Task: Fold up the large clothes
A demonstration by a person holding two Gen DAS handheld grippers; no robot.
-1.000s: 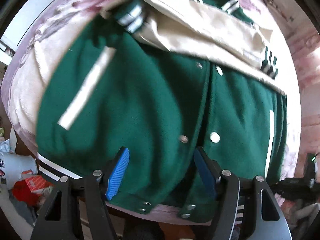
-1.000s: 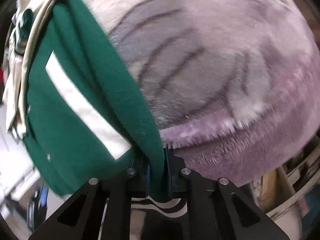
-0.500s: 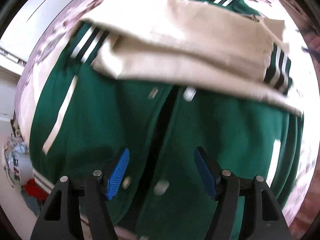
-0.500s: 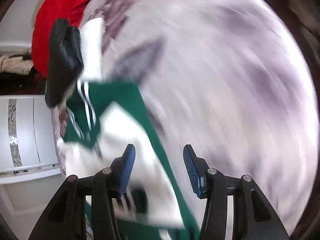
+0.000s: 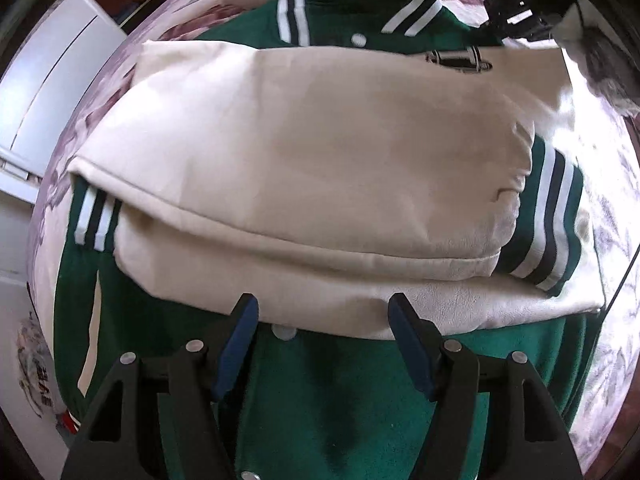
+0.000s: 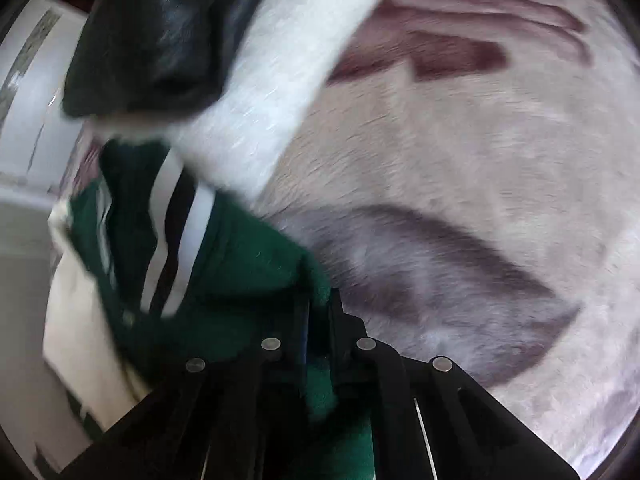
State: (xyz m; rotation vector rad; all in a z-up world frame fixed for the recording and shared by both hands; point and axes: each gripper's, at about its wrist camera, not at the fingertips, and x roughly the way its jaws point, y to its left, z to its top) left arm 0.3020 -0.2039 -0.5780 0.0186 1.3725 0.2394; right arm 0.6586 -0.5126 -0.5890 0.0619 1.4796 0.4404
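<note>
Right wrist view: my right claw [image 6: 318,320] has let go of the hem and re-pinched the green jacket [image 5: 360,400] near its collar. Left claw [image 5: 322,344] stays spread, empty, above the cream sleeves [image 5: 312,160] crossed on the bed [image 6: 460,200]; sleeves done, next the body fold.

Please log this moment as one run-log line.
left gripper: open over jacket | right gripper: shut on jacket edge | sleeves: folded across front | surface: blanket

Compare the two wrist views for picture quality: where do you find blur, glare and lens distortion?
Left wrist view: mostly sharp, fisheye bulges the jacket; its cream sleeves wash out in glare at the right. Right wrist view: motion blur smears the black-and-white garment and plush blanket; only the right gripper, shut on green cloth, is crisp.
</note>
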